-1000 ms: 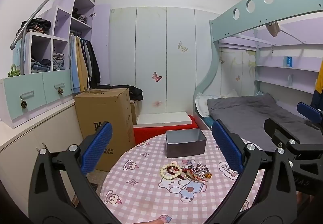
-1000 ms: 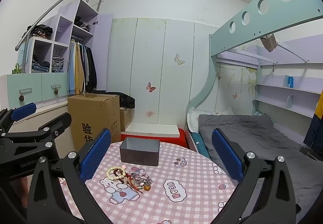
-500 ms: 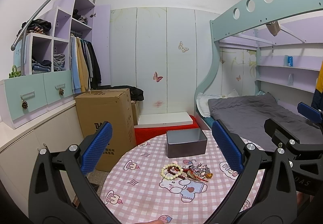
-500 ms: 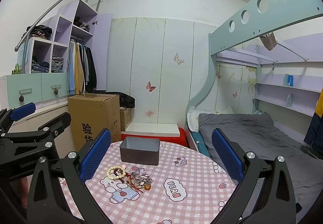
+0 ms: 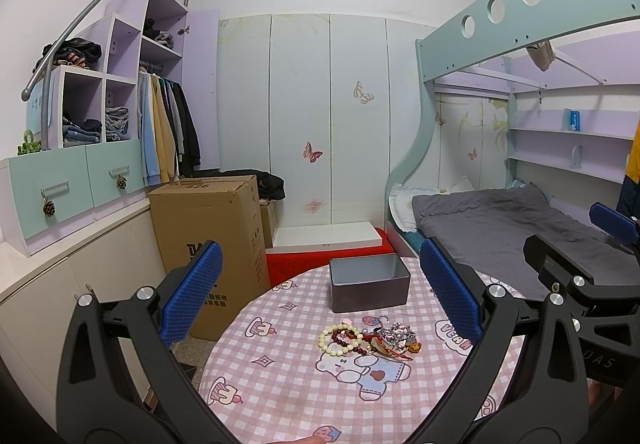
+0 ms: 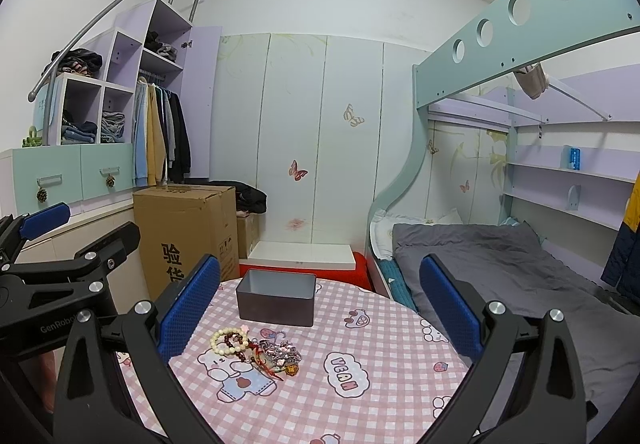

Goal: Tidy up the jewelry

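1. One round table (image 5: 280, 376), checked cloth, fills the space ahead of and below both grippers; its far rim curves off just beyond the box, the left rim drops toward a cardboard carton (image 5: 208, 240). Bed (image 6: 500, 264) close on the right.
2. Left gripper (image 5: 320, 308) and right gripper (image 6: 320, 308): both spread wide, holding nothing, hovering side by side short of the pile, likely staged for a first pick.
3. Grey tin box (image 5: 370, 288), open-topped, ahead of the fingers: presumably the destination.
4. Jewelry pile (image 5: 370, 338), beads and tangled pieces, between grippers and box, just short of it. Bare cloth all round gives approach room.
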A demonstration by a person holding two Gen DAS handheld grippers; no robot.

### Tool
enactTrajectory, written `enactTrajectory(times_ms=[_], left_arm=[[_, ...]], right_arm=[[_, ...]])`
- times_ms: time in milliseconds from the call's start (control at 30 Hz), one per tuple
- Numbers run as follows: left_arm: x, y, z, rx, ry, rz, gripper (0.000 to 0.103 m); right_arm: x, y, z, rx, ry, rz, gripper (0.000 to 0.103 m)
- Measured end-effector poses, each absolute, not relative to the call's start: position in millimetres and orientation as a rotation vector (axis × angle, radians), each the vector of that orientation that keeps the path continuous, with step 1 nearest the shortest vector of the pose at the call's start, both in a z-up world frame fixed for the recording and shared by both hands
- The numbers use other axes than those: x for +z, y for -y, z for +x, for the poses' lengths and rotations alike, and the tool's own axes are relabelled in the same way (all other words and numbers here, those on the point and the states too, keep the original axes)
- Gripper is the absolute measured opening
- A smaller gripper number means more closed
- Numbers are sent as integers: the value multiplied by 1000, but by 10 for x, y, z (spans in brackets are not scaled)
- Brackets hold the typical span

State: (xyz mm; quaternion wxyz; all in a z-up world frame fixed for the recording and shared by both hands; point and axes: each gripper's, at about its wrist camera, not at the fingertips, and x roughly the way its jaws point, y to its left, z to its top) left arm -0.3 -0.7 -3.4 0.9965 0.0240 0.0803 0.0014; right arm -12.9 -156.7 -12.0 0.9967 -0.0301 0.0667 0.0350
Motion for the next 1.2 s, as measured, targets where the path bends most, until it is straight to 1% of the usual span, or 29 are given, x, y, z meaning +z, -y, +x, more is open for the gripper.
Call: enactTrajectory(times_ms=[1200], left_arm=[[-33, 2, 1, 4, -163, 51, 97]], right_arm=[[-190, 1694, -132, 67, -138, -56, 96]])
